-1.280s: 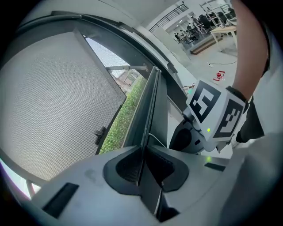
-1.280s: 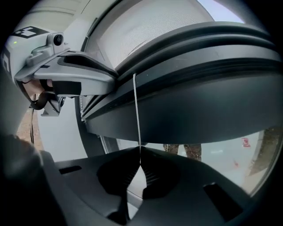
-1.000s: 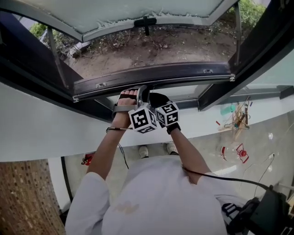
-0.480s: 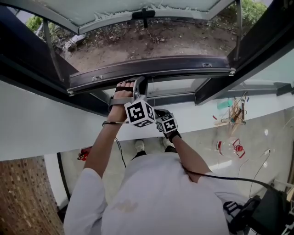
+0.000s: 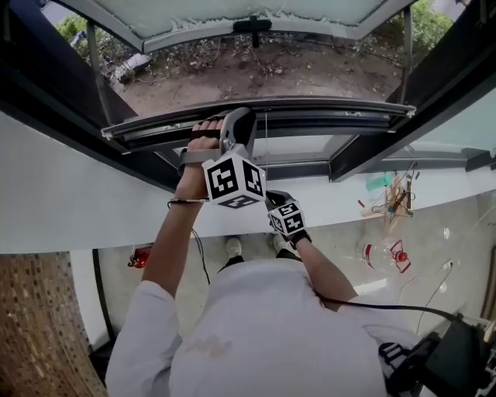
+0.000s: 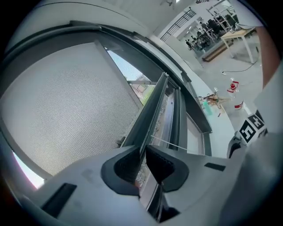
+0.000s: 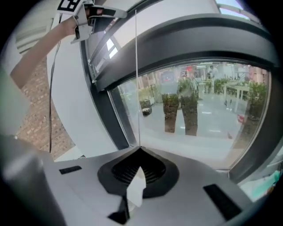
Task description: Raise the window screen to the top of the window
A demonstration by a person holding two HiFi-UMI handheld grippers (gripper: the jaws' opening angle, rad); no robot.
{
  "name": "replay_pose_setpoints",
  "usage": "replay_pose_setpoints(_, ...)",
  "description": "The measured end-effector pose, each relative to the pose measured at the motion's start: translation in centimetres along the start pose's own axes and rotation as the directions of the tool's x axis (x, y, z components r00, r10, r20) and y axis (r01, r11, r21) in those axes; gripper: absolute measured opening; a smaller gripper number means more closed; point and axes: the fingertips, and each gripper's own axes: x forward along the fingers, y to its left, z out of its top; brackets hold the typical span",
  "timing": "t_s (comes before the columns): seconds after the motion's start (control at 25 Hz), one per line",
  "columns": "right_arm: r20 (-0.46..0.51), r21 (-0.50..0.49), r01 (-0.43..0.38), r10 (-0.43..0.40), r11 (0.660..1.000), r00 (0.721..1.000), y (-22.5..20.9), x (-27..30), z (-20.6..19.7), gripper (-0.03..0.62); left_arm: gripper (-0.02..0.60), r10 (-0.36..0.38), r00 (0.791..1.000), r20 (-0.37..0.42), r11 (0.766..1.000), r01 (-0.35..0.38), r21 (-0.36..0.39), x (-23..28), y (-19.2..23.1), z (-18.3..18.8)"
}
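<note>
Screen bar point(image 5: 325, 115) higher, thin cord point(image 7: 136, 88) barely visible

**Two Grippers, One Screen, One Cord at an Open Window**

One person point(image 5: 263, 333) in a white top stands at one open window with two grippers, the left gripper point(image 6: 143, 152) and the right gripper point(image 7: 140, 150). Each carries one marker cube, two in all: the left cube point(image 5: 233, 180) and the right cube point(image 5: 287, 218). There is one mesh window screen point(image 6: 66, 106) with one dark bottom bar point(image 5: 310, 116), and one thin white cord point(image 7: 135, 66). One glass sash point(image 5: 194, 15) swings outward and bears one black handle point(image 5: 252, 25). On the floor are two shoes point(image 5: 234, 246), two red-and-white objects point(image 5: 403, 256), one teal item point(image 5: 380, 184) and one small red object point(image 5: 139, 257).
</note>
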Motion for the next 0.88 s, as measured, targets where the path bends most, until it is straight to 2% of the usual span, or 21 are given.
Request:
replay_pose_setpoints(0.16,0.082,0.051,-0.004,0.0,0.999,0.997,-0.1,-1.1,1.0,0.0,0.028,0.049,0.997,0.054,0.999,-0.049,-0.017,-0.6,1.2,0.7)
replay_pose_setpoints(0.28,0.12,0.063,0.004,-0.012,0.998,0.993,-0.5,-1.7,1.5,0.0,0.032,0.094,0.991,0.096,0.994,-0.088,-0.063,-1.2,1.8,1.1)
replay_pose_setpoints(0.36,0.141,0.02,0.04,-0.043,0.999,0.989,-0.5,-2.3,1.9,0.0,0.034,0.132,0.984,0.12,0.987,-0.119,-0.108,-1.6,2.2,1.4)
replay_pose_setpoints(0.4,0.152,-0.031,0.075,-0.069,0.997,0.986,-0.5,-2.5,2.1,0.0,0.034,0.16,0.979,0.126,0.981,-0.144,-0.126,-1.9,2.4,1.5)
replay_pose_setpoints(0.48,0.171,-0.143,0.147,-0.122,0.979,0.978,-0.3,-2.8,2.3,0.0,0.02,0.23,0.964,0.129,0.965,-0.21,-0.157,-2.7,3.0,1.7)
replay_pose_setpoints(0.52,0.177,-0.168,0.164,-0.134,0.972,0.975,-0.2,-2.8,2.4,0.0,0.02,0.255,0.958,0.128,0.957,-0.232,-0.173,-3.1,3.0,1.7)
replay_pose_setpoints(0.64,0.188,-0.142,0.157,-0.129,0.977,0.974,-0.4,-3.0,2.5,0.0,0.02,0.261,0.956,0.131,0.938,-0.219,-0.269,-3.9,2.5,1.2)
replay_pose_setpoints(0.72,0.191,-0.135,0.143,-0.116,0.98,0.975,-0.3,-3.2,2.7,0.0,0.02,0.272,0.949,0.16,0.899,-0.192,-0.394,-4.5,2.3,0.9)
replay_pose_setpoints(0.8,0.194,-0.145,0.134,-0.105,0.98,0.975,0.0,-3.3,2.9,0.0,0.02,0.309,0.933,0.186,0.839,-0.176,-0.515,-5.7,2.6,0.7)
replay_pose_setpoints(0.88,0.201,-0.166,0.132,-0.097,0.977,0.975,0.3,-3.3,3.0,0.0,0.02,0.337,0.922,0.191,0.785,-0.163,-0.597,-6.5,2.7,0.6)
